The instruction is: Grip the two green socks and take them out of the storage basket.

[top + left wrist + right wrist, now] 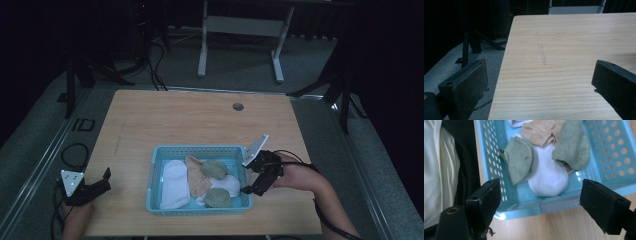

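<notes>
Item 1: worktop (150,115), light wood, rectangular, with a round cable hole (238,106) near the far edge. The far half and the left third lie bare, giving open room for moving.

Item 2: basket (156,170), pale blue perforated plastic, set right of centre toward the near edge, long axis running left to right.

Item 3: contents of the basket, a loose pile of socks. 1 large white sock (175,182) lies along the left side, long axis near to far. 1 tan sock (196,177) lies beside it. 2 grey-green socks, far one (214,169) and near one (218,198), rest on a smaller white sock (549,176) at the right end.

Item 4: right gripper (256,175), held just beside the basket's right wall, above its rim, pointing down and left. Jaws wide apart, nothing between them. In the right gripper view the basket wall lies directly ahead and the smaller white sock sits centred between the jaws, just beyond that wall. This is the nearer gripper; any reach must clear the rim first.

Item 5: left gripper (102,181), at the worktop's near left corner, well apart from the basket. Jaws apart, empty, straddling the worktop's left edge in the left gripper view.

Judgement: the socks are likely the working items, and the right end of the pile is best placed for a pick.
</notes>
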`<state>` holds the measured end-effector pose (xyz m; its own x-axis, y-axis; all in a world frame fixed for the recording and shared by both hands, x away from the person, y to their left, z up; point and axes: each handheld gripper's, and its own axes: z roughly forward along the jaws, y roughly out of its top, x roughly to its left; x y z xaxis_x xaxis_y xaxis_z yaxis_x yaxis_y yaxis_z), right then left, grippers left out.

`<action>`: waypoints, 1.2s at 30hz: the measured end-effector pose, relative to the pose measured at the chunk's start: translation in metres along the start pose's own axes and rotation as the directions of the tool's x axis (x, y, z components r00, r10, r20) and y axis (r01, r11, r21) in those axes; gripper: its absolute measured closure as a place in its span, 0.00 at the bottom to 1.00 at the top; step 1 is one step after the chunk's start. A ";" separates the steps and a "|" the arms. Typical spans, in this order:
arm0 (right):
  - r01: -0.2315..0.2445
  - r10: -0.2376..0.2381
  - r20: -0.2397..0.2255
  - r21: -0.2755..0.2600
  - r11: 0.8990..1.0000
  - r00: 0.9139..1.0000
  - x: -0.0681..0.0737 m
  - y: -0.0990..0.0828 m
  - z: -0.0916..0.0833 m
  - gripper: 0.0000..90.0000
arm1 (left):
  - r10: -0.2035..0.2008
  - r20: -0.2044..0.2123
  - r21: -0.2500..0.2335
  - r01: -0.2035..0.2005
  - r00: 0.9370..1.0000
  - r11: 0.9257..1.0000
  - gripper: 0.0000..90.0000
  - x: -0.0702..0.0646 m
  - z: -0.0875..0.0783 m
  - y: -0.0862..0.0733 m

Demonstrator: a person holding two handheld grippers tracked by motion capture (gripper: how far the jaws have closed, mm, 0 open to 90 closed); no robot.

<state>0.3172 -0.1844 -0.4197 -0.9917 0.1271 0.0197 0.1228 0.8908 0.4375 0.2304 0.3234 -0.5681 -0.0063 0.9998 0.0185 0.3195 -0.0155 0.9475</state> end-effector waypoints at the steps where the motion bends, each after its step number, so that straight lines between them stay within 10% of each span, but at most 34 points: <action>1: 0.007 -0.007 -0.004 0.006 1.000 1.000 0.000 0.002 0.003 0.19 | 0.000 0.000 0.000 0.000 1.000 1.000 0.00 0.000 0.000 0.000; 36: 0.093 -0.082 -0.108 0.102 0.990 0.991 0.005 0.032 0.074 0.48 | 0.006 0.004 -0.001 -0.006 1.000 1.000 0.00 0.000 0.000 0.000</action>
<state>0.3193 -0.1233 -0.4718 -0.9967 0.0054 0.0808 0.0330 0.9384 0.3439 0.2302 0.3230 -0.5681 -0.0008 0.9997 0.0227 0.3185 -0.0213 0.9477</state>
